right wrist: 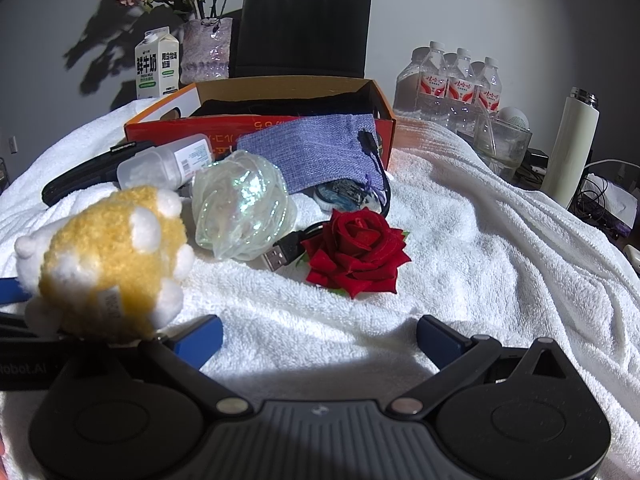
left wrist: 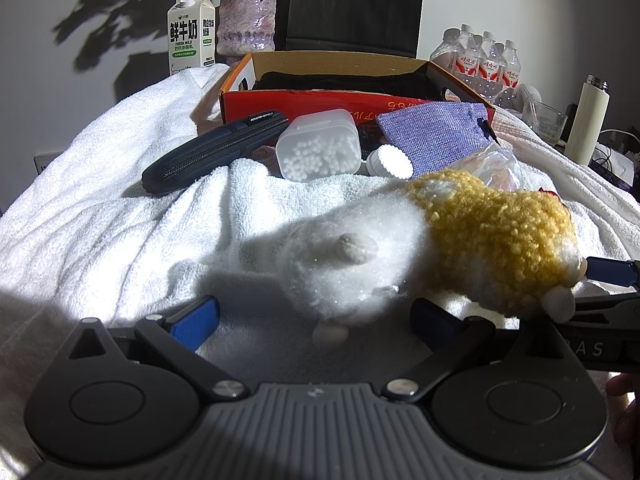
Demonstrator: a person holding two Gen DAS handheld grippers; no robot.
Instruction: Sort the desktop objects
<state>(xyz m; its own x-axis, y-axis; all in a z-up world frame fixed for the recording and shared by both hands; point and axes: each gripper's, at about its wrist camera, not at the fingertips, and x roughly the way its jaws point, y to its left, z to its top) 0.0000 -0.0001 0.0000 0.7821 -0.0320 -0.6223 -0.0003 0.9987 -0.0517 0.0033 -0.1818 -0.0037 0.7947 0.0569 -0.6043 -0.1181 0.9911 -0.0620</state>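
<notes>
White towel [right wrist: 460,240] covers the whole desk, and the clutter lies on it in front of the box [right wrist: 256,124] at its far edge. Both grippers hover low near the towel's near edge with jaws spread wide and nothing between them. The plush [left wrist: 460,248] lies on its side just ahead of the left gripper [left wrist: 314,318], its pale end almost between the fingers, its yellow end toward the right gripper [right wrist: 318,338]. Beyond it sit the case [left wrist: 208,152], swab tub [left wrist: 320,148], pouch [right wrist: 316,152], film wad [right wrist: 240,208], USB plug [right wrist: 280,256] and rose [right wrist: 358,252].

The plush looks like the first pick — nearest and soft. A good grasp would centre the left jaws on the body rather than a foot, come in low without pinching towel, and close firmly, since pile compresses. The right gripper suits the rose; it should keep clear of the cable.
</notes>
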